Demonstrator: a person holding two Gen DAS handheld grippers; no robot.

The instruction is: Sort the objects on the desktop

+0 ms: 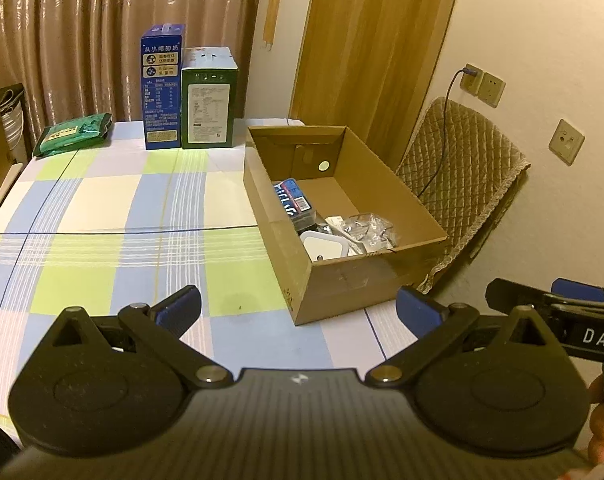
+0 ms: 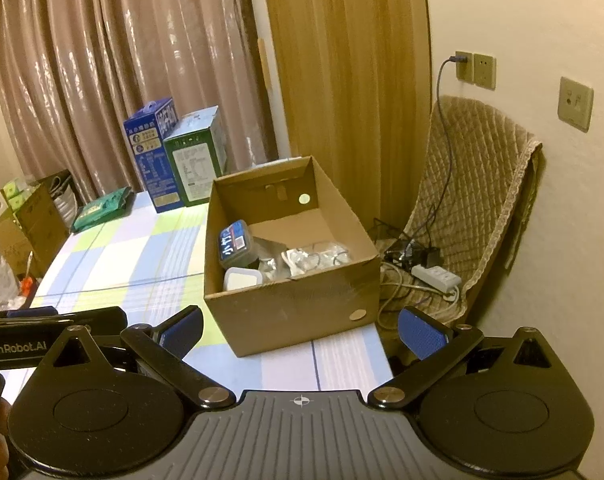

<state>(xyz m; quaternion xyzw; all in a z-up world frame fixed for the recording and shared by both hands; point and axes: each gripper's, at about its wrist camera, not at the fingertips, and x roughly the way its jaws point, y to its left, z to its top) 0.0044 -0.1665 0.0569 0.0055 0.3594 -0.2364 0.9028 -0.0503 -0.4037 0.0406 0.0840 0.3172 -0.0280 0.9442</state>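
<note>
Both views are lit dimly by warm yellowish indoor light; glossy streaks are seen on the curtain (image 1: 82, 40) folds; straight lines are bent strongly toward the edges (fisheye), with corners darkened; soft focus and grain are noted throughout; shadows are faint.

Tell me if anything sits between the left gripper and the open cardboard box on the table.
Nothing visible does. The left gripper is open and empty, and only bare checked tablecloth lies between its fingers and the brown cardboard box.

Matt cardboard box (image 1: 353, 280); smooth checked tablecloth (image 1: 102, 216); glossy curtain (image 1: 82, 40).
</note>
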